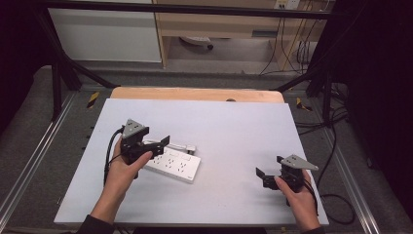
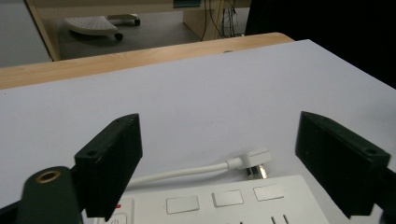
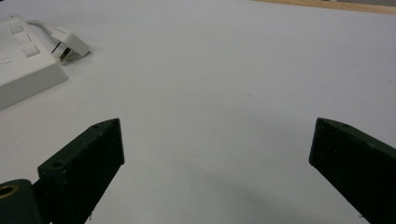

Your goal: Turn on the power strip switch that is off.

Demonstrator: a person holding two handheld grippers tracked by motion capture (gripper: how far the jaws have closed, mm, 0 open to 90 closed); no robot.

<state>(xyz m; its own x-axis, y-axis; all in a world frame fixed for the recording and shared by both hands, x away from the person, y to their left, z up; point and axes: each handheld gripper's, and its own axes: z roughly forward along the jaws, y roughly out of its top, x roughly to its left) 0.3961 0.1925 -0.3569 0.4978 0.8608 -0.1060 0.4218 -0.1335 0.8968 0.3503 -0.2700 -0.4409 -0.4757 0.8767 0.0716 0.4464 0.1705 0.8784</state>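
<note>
A white power strip (image 1: 174, 165) lies flat on the pale grey tabletop (image 1: 234, 126), left of the middle and turned at a slant, its near end pointing toward the centre. In the left gripper view its top face shows a row of three square white buttons (image 2: 227, 198). A white cord (image 2: 187, 171) runs along the far side of the strip and ends in a white plug (image 2: 254, 158) that lies on the tabletop just beside the strip's far edge, its metal prongs turned toward the strip.

The left claw (image 1: 157, 143) hangs directly over the strip's left end, held in the person's left hand (image 1: 122, 168), which comes in from the bottom of the high view. Its two black jaws stand wide apart, with the strip below and between them; neither jaw presses on it, and nothing is gripped.

The right claw (image 1: 260, 174) sits well apart from the strip, low near the right front part of the tabletop, in the person's right hand (image 1: 297, 192). Its jaws are also spread wide with only bare tabletop between them. From the right gripper view the strip and plug lie far off at the upper left.

A strip of light wood (image 1: 195, 93) edges the far side of the tabletop. Beyond it are a grey floor and wooden furniture (image 1: 219, 24).
</note>
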